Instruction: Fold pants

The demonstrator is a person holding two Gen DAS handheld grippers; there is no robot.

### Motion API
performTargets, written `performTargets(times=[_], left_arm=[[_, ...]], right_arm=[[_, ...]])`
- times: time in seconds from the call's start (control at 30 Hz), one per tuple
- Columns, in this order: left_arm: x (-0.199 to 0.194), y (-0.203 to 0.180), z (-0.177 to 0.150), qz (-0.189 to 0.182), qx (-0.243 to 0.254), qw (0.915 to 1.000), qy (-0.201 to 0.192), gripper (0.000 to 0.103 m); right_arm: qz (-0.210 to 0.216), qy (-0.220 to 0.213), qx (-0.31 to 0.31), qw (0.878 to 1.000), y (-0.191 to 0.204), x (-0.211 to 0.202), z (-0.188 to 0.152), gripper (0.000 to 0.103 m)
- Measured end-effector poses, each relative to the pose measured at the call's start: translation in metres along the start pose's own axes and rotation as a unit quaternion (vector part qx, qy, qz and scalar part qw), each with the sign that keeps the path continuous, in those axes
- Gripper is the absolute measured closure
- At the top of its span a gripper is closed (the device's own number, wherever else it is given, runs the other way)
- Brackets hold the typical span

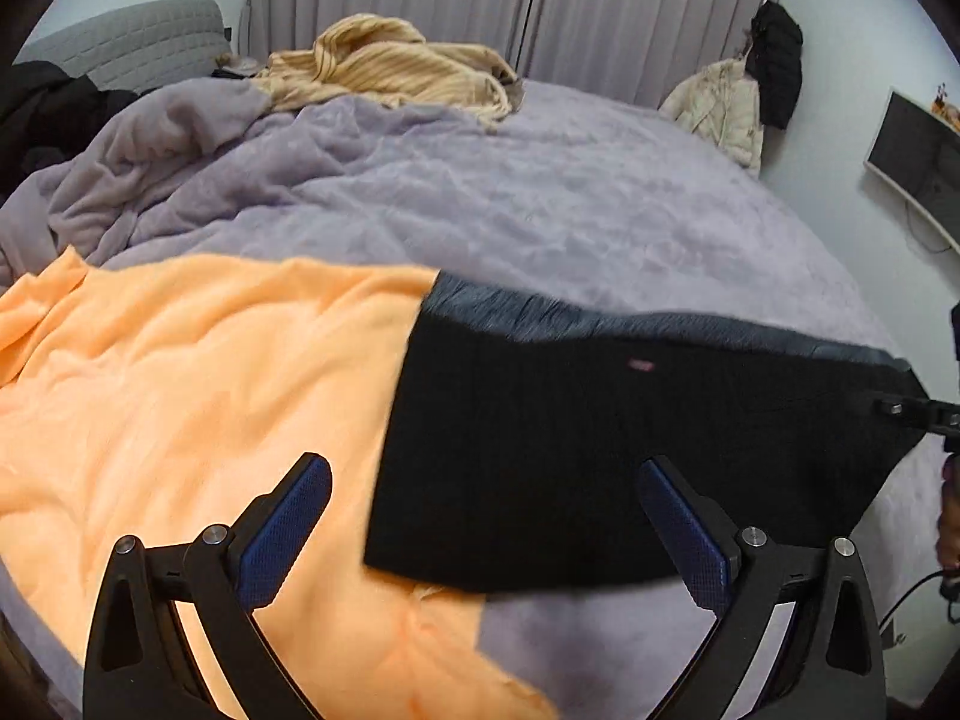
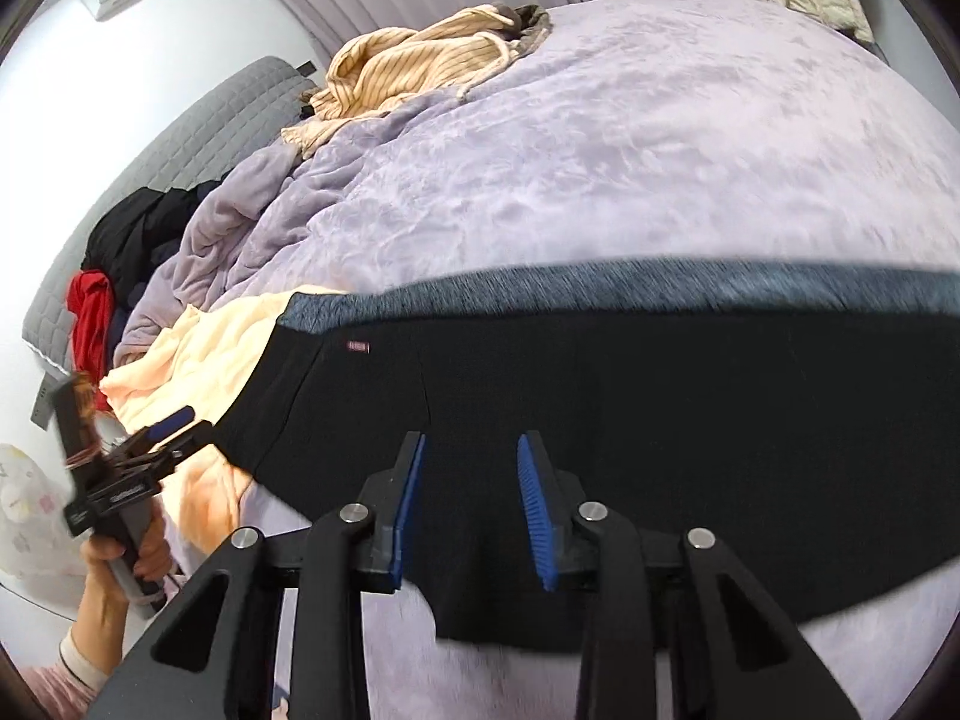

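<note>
Flat on the bed [image 1: 600, 204] lie black pants [image 2: 660, 396].

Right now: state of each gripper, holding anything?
Left gripper: jaws wide open, nothing between the pads, above the black pants.
Right gripper: jaws partly open, pads apart, no cloth pinched, over the pants.

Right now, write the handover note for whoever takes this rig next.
Left tool: open, holding nothing, over the near left edge of the black pants.
Right tool: jaws part open, nothing between them, above the pants.
Pants: flat rectangle on the lavender blanket, grey waistband at the far edge, left end overlapping the orange cloth.
Done: appears already folded at least once.
Left: any further fold.
</note>
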State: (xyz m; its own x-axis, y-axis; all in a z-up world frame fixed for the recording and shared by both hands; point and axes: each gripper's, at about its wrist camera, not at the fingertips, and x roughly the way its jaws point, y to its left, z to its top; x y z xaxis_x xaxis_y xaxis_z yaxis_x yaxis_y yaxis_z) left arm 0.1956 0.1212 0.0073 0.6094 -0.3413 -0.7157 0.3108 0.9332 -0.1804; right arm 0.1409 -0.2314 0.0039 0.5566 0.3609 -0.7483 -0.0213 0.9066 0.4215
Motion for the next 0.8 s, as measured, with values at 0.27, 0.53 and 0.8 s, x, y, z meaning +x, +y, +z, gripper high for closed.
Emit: performTargets(times=[0.27,0.53,0.8], left_arm=[[0.079,-0.029,-0.027,0.043,0.005,0.9982,0.042,0.000],[0.055,-0.048,-0.032,0.081,0.052,0.9948,0.033,0.000],[0.034,-0.141,-0.022,0.040,0.090,0.9943,0.042,0.000]], right_arm=[[-0.071,0.047,0.005,0.996,0.001,0.099,0.052,0.069],[-0.016,-0.017,0.080,0.996,-0.051,0.020,0.031,0.048],[0.045,-0.062,0.189,0.979,-0.117,-0.083,-0.083,0.039]])
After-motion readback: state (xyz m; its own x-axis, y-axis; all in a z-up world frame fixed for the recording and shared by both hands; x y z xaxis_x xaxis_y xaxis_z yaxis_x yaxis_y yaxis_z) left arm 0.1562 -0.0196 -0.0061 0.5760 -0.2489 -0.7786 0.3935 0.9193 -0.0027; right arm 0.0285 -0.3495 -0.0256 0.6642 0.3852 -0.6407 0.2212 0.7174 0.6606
